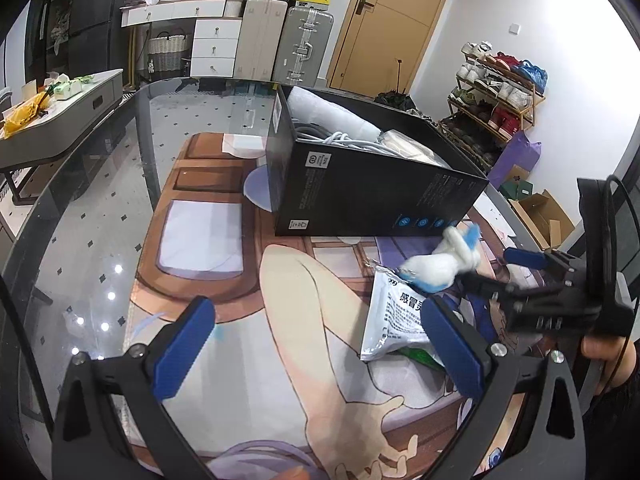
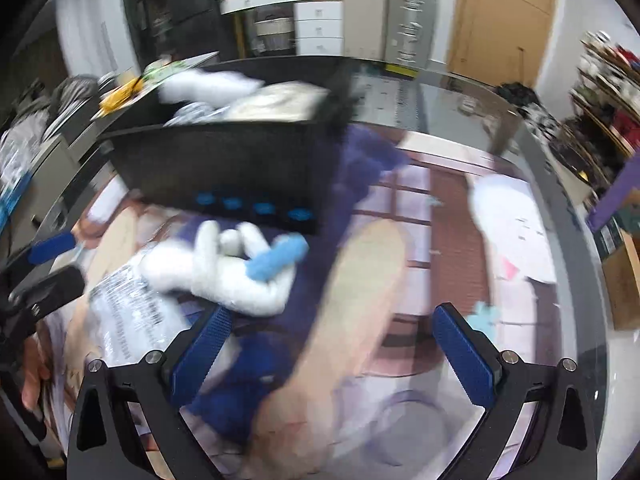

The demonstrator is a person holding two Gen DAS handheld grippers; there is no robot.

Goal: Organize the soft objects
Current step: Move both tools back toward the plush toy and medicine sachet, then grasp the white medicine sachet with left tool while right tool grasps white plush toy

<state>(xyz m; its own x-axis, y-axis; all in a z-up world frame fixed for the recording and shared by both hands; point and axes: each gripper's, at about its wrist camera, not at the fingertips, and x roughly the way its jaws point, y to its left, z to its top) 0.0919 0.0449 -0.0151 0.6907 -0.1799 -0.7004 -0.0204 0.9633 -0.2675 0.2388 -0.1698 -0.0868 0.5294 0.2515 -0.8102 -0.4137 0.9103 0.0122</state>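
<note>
A white and blue plush toy (image 1: 438, 262) lies on the printed mat in front of the black box (image 1: 360, 184), partly on a silver foil packet (image 1: 394, 320). The box holds white soft items and cables. My left gripper (image 1: 316, 344) is open and empty above the mat. My right gripper (image 2: 332, 344) is open and empty, with the plush toy (image 2: 232, 272) just beyond its left finger; that view is blurred. In the left wrist view the right gripper (image 1: 492, 268) sits right beside the toy, touching or nearly so.
The glass table (image 1: 100, 208) carries a large printed mat (image 1: 224, 280). Suitcases (image 1: 304, 48), a white drawer unit and a door stand behind. A shoe rack (image 1: 496, 92) and cardboard boxes are at the right. A side table (image 1: 60, 120) with clutter is at the left.
</note>
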